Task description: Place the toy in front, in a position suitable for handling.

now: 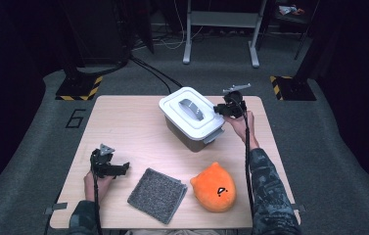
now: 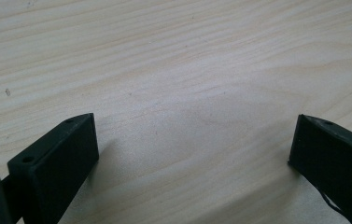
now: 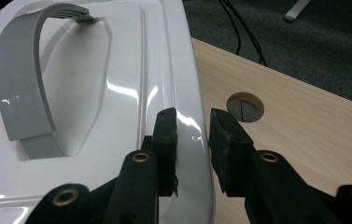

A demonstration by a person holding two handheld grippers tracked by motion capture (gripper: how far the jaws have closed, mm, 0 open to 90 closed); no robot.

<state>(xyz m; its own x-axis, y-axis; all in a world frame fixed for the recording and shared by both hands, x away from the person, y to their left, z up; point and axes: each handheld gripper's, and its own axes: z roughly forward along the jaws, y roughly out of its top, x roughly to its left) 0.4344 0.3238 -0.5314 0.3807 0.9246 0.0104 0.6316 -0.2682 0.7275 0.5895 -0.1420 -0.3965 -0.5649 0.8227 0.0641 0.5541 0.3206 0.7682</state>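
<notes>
A white lidded box (image 1: 188, 131) with a grey handle (image 1: 192, 108) stands at the back middle of the wooden table (image 1: 133, 127). My right gripper (image 1: 219, 109) is at the box's right side. In the right gripper view the right gripper (image 3: 193, 140) is shut on the rim of the white lid (image 3: 117, 70), one pad on top and one outside the edge. The grey handle (image 3: 19, 88) arches over the lid. My left gripper (image 1: 123, 167) rests near the table's front left. Its jaws stand wide apart, and the left gripper (image 2: 192, 140) has only bare wood between them.
A grey cloth (image 1: 156, 194) lies at the front middle, with an orange plush toy (image 1: 215, 188) to its right. A round cable hole (image 3: 245, 105) is in the tabletop just past the lid's edge. Stands and cables are on the floor behind the table.
</notes>
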